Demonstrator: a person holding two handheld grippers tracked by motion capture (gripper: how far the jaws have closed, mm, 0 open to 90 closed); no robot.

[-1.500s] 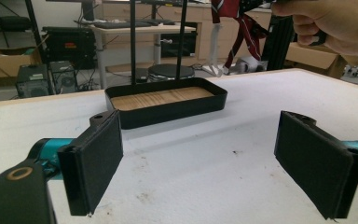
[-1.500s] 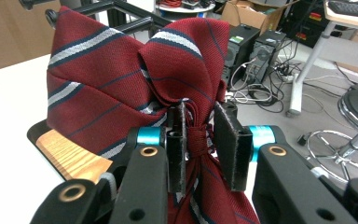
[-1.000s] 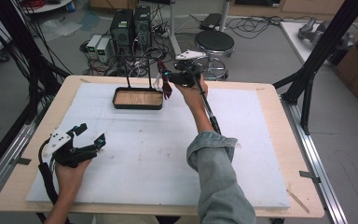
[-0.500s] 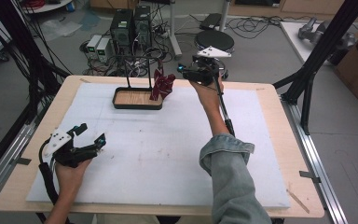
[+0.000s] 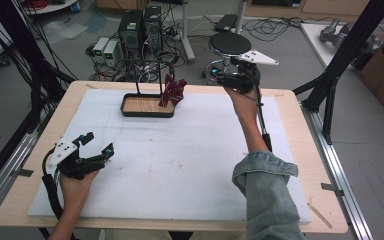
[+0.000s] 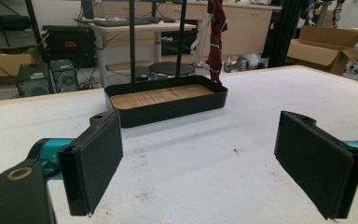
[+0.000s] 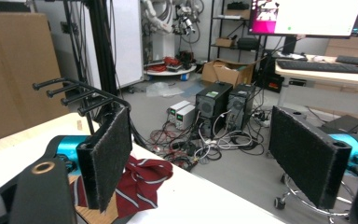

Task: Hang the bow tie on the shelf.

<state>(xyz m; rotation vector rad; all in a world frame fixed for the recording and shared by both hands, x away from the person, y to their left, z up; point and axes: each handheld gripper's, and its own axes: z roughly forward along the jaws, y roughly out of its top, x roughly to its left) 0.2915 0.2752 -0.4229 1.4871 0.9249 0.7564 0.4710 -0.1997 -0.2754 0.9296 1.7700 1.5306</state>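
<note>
I have the right gripper [image 5: 215, 76] raised above the far edge of the table [image 5: 300, 150], just right of the rack; its jaws stand wide apart and carry nothing, as the right gripper view confirms, with open space between the two black pads [image 7: 107, 154]. The dark red striped cloth [image 5: 172, 91] hangs from the black rack [image 5: 147, 62] at its right end, with its lower part draped down to the right end of the black tray [image 5: 130, 113]. In the right gripper view, the cloth [image 7: 142, 184] lies bunched low and just right of the left pad, and the rack's horizontal pegs [image 7: 70, 95] project at upper left. The cloth is apart from the right gripper. I have the left gripper [image 5: 97, 147] resting low over the white mat [image 5: 180, 165] at the near left corner, well apart from the tray. Its jaws are also released and spread wide, holding nothing. In the left gripper view, the tray [image 6: 168, 109] with its wooden floor sits ahead between the pads, and the cloth [image 6: 216, 32] hangs behind its right end.
</note>
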